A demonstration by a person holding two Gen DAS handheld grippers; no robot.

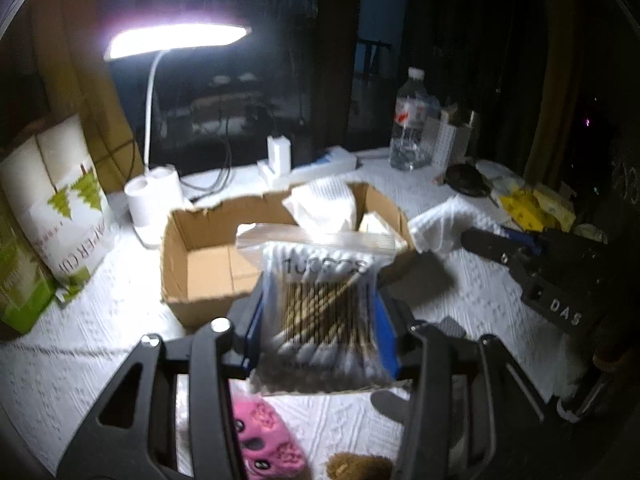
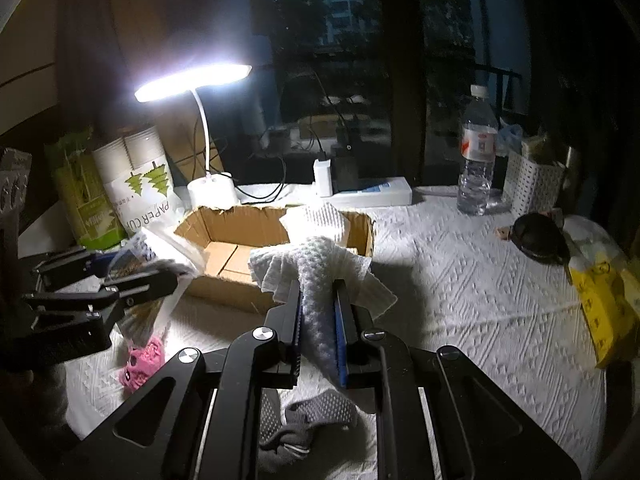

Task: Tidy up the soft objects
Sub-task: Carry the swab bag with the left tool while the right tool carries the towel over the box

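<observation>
left hand-held gripper (image 1: 318, 336): jaws part-spread, clamped, pointing down-forward | right hand-held gripper (image 2: 318, 332): jaws pinched tight, pointing down-forward

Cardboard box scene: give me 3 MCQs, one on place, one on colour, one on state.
1. Where is the cardboard box?
A. in front of the lamp
B. on the floor
C. on a chair

2. What colour is the knitted toy on the tablecloth?
A. green
B. pink
C. orange

3. What is the right gripper doing?
A. gaping with nothing in it
B. shut on a bottle
C. shut on the white cloth

Key: 1 A, the lamp stands just behind it; 2 B, it shows pink; 3 C, cloth sits pinched between its fingers.
</observation>
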